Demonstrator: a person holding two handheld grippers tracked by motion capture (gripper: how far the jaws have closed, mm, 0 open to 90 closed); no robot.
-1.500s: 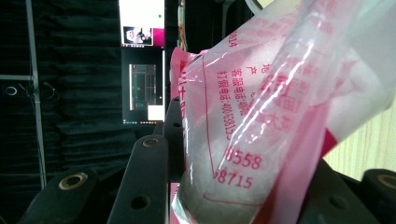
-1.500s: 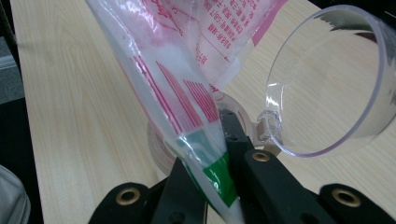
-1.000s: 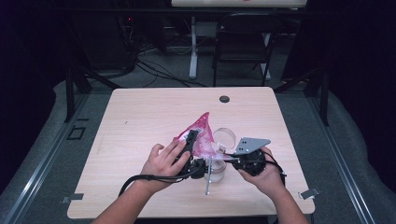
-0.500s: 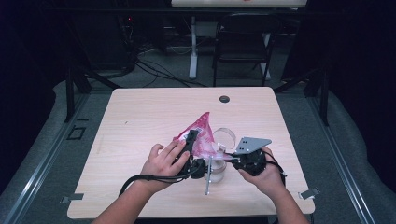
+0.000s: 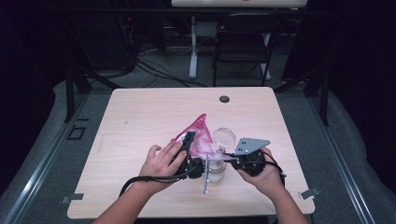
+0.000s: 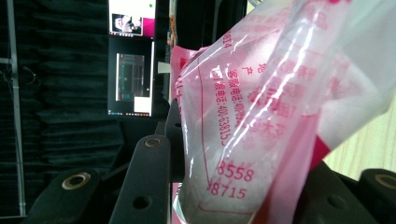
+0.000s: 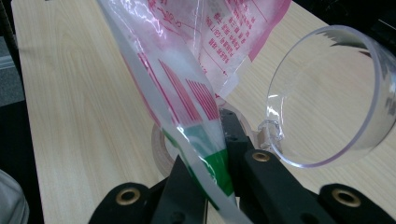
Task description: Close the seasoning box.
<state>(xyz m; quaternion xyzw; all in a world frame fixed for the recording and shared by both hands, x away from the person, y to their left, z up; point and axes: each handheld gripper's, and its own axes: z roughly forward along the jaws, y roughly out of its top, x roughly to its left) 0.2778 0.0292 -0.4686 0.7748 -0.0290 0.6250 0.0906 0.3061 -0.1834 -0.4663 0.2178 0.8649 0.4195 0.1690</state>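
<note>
A pink-and-clear plastic bag (image 5: 198, 134) of white grains is held tilted over a clear jar (image 5: 216, 171) near the table's front middle. The jar's hinged round lid (image 5: 224, 137) stands open. My left gripper (image 5: 188, 148) is shut on the bag's body; in the left gripper view the bag (image 6: 261, 116) bulges between the jaws of that gripper (image 6: 233, 191). My right gripper (image 5: 229, 159) is shut on the bag's lower green-striped corner (image 7: 208, 163), right above the jar's rim (image 7: 160, 151). The clear lid (image 7: 327, 93) stands just right of that gripper (image 7: 212, 186).
The light wooden table (image 5: 140, 121) has a black grommet (image 5: 224, 99) near its far edge. A chair (image 5: 245, 42) and a desk leg stand behind the table. A lit monitor (image 6: 130, 74) hangs in the dark background of the left gripper view.
</note>
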